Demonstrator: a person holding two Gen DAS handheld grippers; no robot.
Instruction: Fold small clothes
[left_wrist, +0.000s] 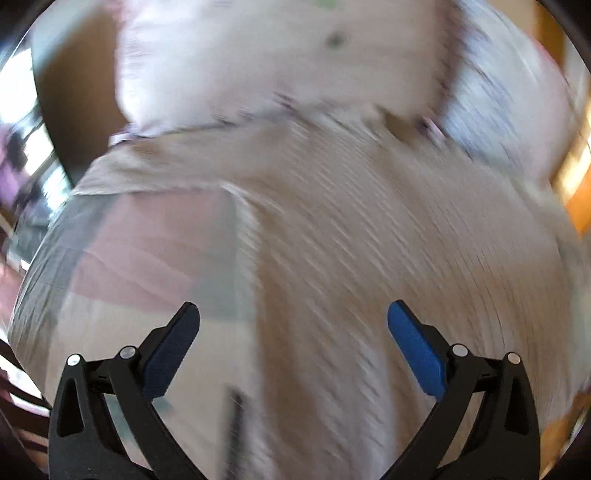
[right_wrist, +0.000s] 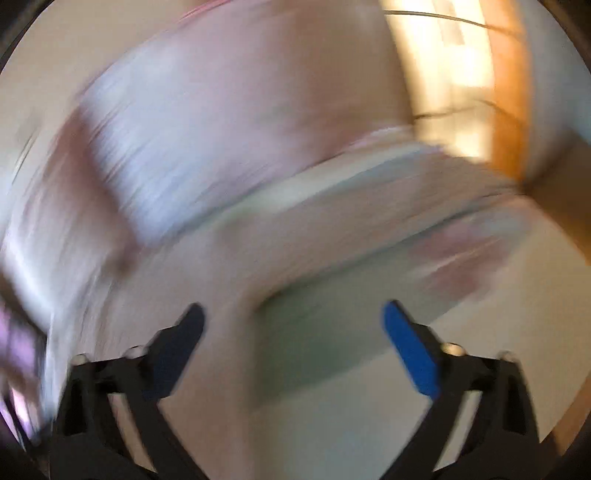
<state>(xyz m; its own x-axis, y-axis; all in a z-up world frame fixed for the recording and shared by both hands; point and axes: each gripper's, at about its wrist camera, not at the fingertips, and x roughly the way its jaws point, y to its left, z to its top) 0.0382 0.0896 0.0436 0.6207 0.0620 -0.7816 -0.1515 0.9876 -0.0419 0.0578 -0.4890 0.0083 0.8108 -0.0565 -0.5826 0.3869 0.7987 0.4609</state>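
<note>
Both views are smeared by motion. In the left wrist view a pale striped beige garment (left_wrist: 369, 229) lies spread over the surface, with a white-pink garment (left_wrist: 280, 62) beyond it. My left gripper (left_wrist: 293, 314) is open and empty above the beige cloth. In the right wrist view a white-lilac garment (right_wrist: 192, 147) lies at upper left and a blurred pale green and pink cloth (right_wrist: 332, 325) lies ahead of the fingers. My right gripper (right_wrist: 293, 314) is open and empty above it.
A pale patterned cover with pink and grey blocks (left_wrist: 147, 251) lies under the clothes. A dark brown edge (left_wrist: 74, 92) shows at far left. Bright orange wood and light (right_wrist: 472, 92) shows at upper right.
</note>
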